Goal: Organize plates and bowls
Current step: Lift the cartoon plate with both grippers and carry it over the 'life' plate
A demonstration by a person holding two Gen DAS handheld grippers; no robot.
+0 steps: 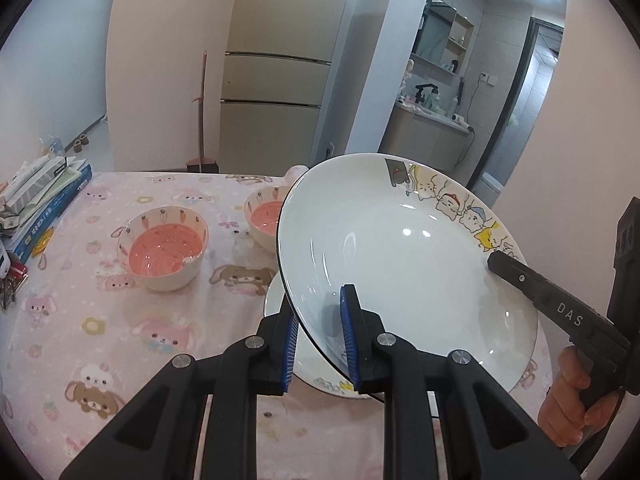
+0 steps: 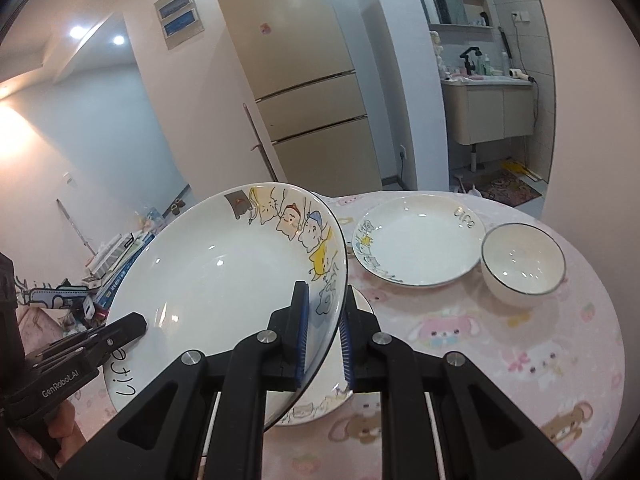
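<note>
A large white cartoon plate [image 1: 408,264] [image 2: 224,280] hangs tilted above the table. My left gripper [image 1: 322,320] is shut on its near-left rim. My right gripper [image 2: 324,312] is shut on its right rim, and its black finger shows in the left wrist view [image 1: 520,280]. Under it lies a second cartoon plate [image 1: 316,372] [image 2: 320,404], mostly hidden. Two carrot-pattern bowls with pink insides [image 1: 163,252] [image 1: 266,218] stand to the left. A third cartoon plate [image 2: 418,240] and a white bowl [image 2: 522,266] stand to the right.
The table has a pink cartoon tablecloth [image 1: 120,340]. A stack of books and clutter [image 1: 36,208] sits at the table's left edge. A fridge [image 1: 280,68] and a broom [image 1: 200,120] stand behind the table. A washbasin cabinet [image 2: 488,108] is at the back right.
</note>
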